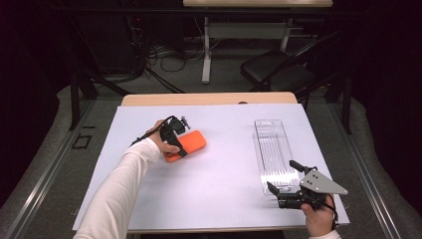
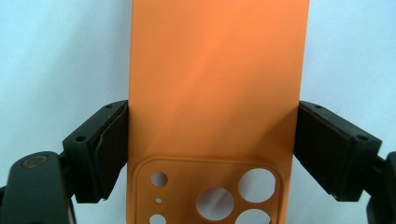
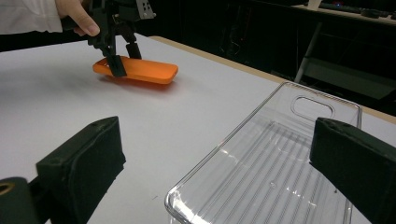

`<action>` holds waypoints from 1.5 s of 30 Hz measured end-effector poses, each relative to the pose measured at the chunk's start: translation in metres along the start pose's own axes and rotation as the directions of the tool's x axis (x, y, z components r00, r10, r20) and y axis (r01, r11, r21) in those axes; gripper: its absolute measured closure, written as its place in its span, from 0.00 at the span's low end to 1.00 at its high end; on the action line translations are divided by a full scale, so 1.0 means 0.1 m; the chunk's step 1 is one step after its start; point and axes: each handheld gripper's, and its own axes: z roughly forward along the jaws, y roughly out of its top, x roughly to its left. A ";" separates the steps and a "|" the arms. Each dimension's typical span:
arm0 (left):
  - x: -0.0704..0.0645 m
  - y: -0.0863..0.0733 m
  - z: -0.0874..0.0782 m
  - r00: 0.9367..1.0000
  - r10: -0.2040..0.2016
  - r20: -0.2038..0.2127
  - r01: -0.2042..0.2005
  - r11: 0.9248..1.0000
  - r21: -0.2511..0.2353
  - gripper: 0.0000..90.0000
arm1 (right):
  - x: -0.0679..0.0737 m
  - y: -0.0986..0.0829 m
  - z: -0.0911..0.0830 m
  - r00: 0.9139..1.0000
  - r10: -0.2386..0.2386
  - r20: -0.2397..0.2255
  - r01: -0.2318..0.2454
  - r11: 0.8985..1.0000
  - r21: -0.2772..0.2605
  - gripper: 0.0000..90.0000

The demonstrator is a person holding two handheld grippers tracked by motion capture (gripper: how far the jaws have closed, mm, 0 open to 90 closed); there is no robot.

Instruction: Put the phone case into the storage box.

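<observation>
At centre left of the high view, the orange phone case [image 1: 186,145] is clamped on the desk [image 1: 219,194] by the left gripper [image 1: 174,135], while the right gripper [image 1: 284,191] is held with jaws spread at the clear plastic tray [image 1: 272,149].

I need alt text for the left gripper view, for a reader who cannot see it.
An orange phone case lies flat on a white table surface, with the left tongs closed against its two long edges. Round camera holes are cut in its near end.
</observation>
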 end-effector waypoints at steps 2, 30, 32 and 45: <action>0.00 -0.02 -0.04 1.000 -0.003 0.002 0.003 1.000 -0.005 0.17 | 0.00 0.00 0.00 1.000 0.000 -0.001 0.000 1.000 -0.002 0.02; -0.27 -0.18 -0.52 0.999 -0.027 0.025 0.027 0.999 -0.022 0.17 | 0.01 0.01 0.01 1.000 -0.007 -0.002 0.007 1.000 0.005 0.02; -0.31 -0.18 -0.55 1.000 -0.020 0.017 0.020 1.000 -0.023 0.17 | 0.02 0.01 0.01 1.000 -0.007 -0.002 0.007 1.000 0.006 0.02; -0.74 -0.12 -0.66 0.999 0.044 0.012 -0.044 0.999 -0.002 0.17 | 0.04 0.01 0.02 1.000 -0.015 -0.011 0.015 1.000 0.009 0.02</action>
